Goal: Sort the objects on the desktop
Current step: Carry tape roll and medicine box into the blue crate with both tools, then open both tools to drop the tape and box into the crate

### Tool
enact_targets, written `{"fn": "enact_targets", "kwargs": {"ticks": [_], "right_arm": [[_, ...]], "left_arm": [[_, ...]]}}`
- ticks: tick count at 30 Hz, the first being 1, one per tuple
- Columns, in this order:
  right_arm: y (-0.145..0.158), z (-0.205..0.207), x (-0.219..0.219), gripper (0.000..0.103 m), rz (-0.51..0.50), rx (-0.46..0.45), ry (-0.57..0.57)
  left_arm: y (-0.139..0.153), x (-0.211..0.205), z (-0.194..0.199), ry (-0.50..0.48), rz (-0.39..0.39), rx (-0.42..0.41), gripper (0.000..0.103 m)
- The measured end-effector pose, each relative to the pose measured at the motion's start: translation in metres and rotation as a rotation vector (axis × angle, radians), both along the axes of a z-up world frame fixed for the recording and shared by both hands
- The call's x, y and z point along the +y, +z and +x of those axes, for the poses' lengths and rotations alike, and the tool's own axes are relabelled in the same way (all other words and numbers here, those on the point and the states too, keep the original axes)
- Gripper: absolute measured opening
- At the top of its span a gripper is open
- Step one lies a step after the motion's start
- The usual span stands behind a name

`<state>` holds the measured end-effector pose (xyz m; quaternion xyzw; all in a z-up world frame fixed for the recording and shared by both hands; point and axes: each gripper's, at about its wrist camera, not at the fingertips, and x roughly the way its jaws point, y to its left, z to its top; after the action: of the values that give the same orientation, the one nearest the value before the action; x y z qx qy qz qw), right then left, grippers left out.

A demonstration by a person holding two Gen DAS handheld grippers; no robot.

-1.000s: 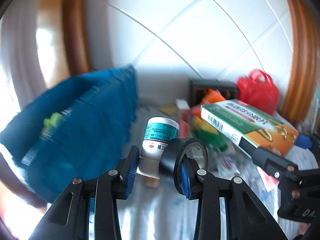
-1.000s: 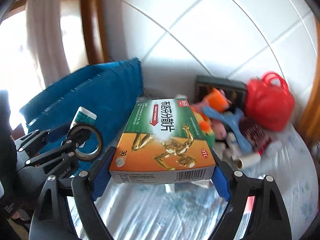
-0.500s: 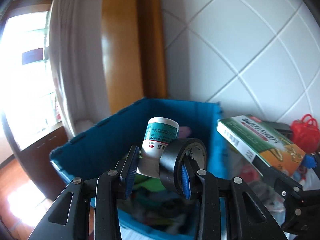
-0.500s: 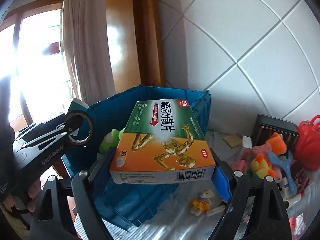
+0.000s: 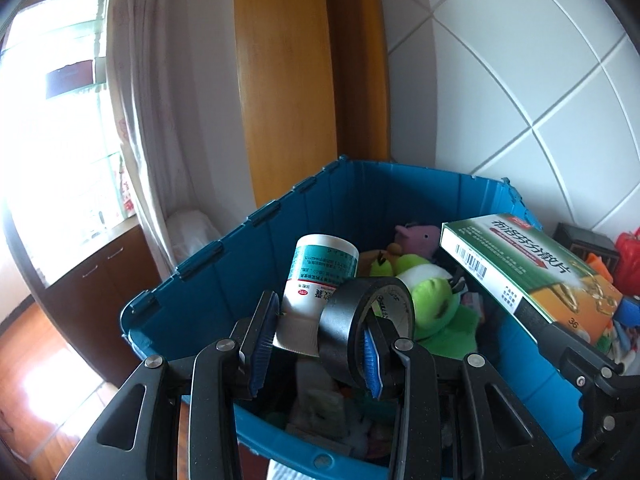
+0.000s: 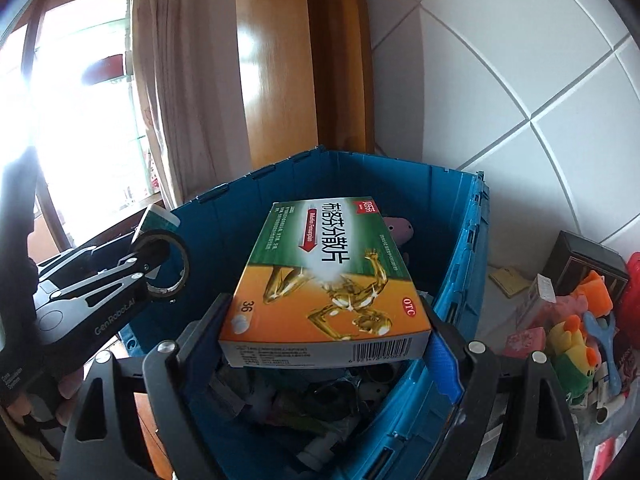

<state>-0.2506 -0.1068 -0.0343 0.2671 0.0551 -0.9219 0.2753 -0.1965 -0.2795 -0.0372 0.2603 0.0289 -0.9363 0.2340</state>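
Note:
My left gripper [image 5: 316,346] is shut on a white tube with a teal label [image 5: 318,280] and a black tape roll [image 5: 366,326], side by side, held over the open blue bin [image 5: 224,280]. My right gripper [image 6: 326,334] is shut on a green and orange medicine box [image 6: 332,280], also over the blue bin [image 6: 468,240]. The box shows in the left wrist view [image 5: 532,272] at the right; the left gripper with the tape shows in the right wrist view [image 6: 160,260] at the left.
The bin holds a green plush [image 5: 432,300], a pink plush [image 5: 416,236] and several small items. To its right on the table lie toys [image 6: 576,332], a red bag [image 6: 632,284] and a dark box [image 6: 580,260]. White tiled wall, wooden frame and curtain stand behind.
Both grippers swung left from the table clutter to above the blue bin, carrying the same objects. The bin's inside has come into view.

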Motion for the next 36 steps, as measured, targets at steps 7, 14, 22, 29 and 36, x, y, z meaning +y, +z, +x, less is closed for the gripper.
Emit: {"fn": "enact_targets", "kwargs": {"ticks": [7,14,22,29,36], "right_arm": [[0.005,-0.002,-0.006,0.089,0.007,0.015,-0.036],[0.007,0.004,-0.002,0.102,0.034,0.033,-0.087],[0.015,0.020,0.021,0.103,0.034,0.054,-0.135],[0.021,0.035,0.056,0.103,0.017,0.066,-0.188],[0.021,0.046,0.099,0.103,-0.002,0.057,-0.253]], "left_arm": [[-0.008,-0.011,-0.003,-0.012,0.027,-0.014,0.069],[-0.012,-0.008,0.006,-0.016,0.031,-0.015,0.074],[-0.003,-0.002,0.020,-0.011,0.023,0.004,0.079],[0.008,0.015,0.028,-0.025,0.009,0.030,0.080],[0.009,0.041,0.022,-0.056,0.001,0.010,0.080]]}}
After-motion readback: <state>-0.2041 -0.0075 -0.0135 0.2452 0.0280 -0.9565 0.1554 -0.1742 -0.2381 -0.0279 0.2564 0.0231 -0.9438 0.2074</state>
